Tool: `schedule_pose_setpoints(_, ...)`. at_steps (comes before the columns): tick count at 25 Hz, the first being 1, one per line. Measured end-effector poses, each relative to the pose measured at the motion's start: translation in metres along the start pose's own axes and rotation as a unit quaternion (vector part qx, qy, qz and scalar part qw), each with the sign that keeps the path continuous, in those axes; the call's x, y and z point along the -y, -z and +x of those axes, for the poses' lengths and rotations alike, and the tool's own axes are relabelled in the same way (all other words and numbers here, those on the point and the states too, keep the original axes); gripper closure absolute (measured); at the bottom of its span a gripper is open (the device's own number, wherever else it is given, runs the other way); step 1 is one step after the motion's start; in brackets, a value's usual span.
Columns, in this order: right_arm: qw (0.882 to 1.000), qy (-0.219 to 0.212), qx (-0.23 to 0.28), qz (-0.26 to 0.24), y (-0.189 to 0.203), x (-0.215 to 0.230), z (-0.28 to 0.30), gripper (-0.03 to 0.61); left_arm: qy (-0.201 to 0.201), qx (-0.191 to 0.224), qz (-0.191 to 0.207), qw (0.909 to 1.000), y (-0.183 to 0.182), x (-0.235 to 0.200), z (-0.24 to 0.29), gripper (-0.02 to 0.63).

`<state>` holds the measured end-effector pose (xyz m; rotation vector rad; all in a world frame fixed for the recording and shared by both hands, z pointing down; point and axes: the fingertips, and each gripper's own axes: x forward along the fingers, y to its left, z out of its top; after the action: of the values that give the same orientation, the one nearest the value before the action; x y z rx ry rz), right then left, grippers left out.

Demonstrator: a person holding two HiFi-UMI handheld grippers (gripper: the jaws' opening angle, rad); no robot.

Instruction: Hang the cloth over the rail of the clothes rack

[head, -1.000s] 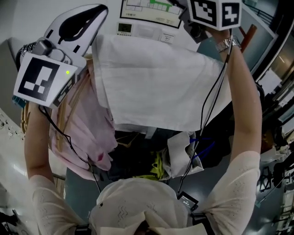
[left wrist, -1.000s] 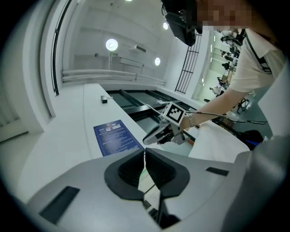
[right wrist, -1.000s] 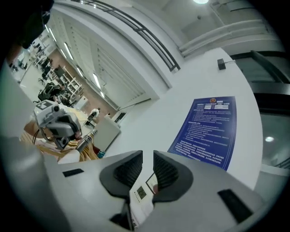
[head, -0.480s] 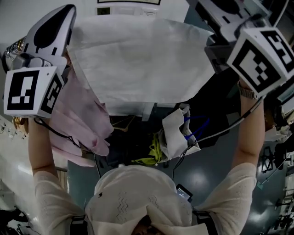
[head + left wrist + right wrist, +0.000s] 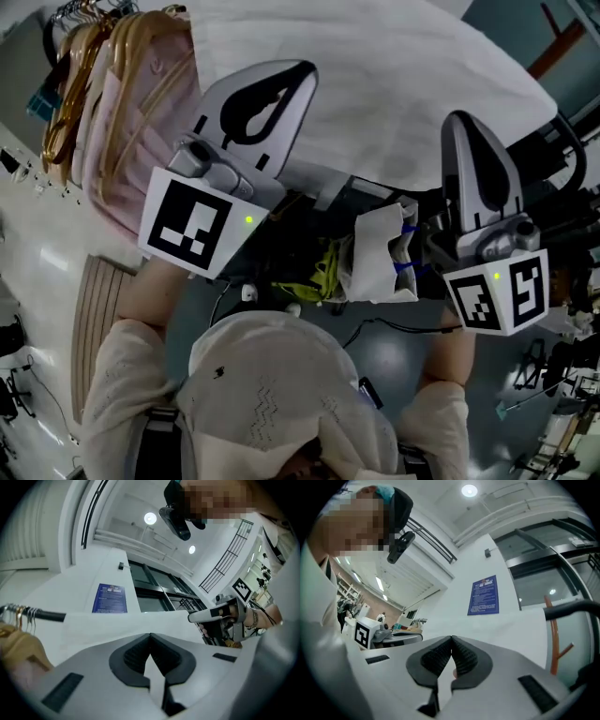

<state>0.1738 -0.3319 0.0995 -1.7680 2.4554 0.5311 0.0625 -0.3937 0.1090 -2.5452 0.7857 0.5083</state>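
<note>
Cloth (image 5: 403,84) drapes the rail (image 5: 47,616) at frame top, left gripper (image 5: 150,635) and right gripper (image 5: 451,639) closed empty; I judge only withdrawing remains.

Ceiling lamps (image 5: 150,518) light both fisheye gripper views, dark and warped at the edges; the head view is dim, its cloth (image 5: 394,84) bright.

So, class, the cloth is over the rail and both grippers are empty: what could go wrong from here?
1. The cloth lies loose over the rail, with both grippers' jaws shut and empty; it may slide off.
2. The left gripper and right gripper sit close to it and could snag it when moved.
3. It hangs right beside the pink garments, so it may bunch against them.
</note>
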Motion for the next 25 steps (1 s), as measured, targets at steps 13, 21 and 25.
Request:
schedule_pose_setpoints(13, 0.985, 0.077, -0.079, 0.133, 0.179, -0.045, -0.057, 0.560, -0.065, -0.105, -0.103, 0.9870, 0.141, 0.076, -0.070, 0.601)
schedule_pose_setpoints(21, 0.963, 0.144, -0.122, 0.194, 0.257, -0.074, -0.106, 0.560, -0.119, -0.167, -0.126, 0.9705, 0.200, 0.109, -0.136, 0.601)
schedule_pose_setpoints(25, 0.956, 0.166, -0.164, 0.176, 0.278, -0.101, -0.120, 0.560, -0.082, -0.176, -0.157, 0.9683, 0.216, 0.134, -0.157, 0.601)
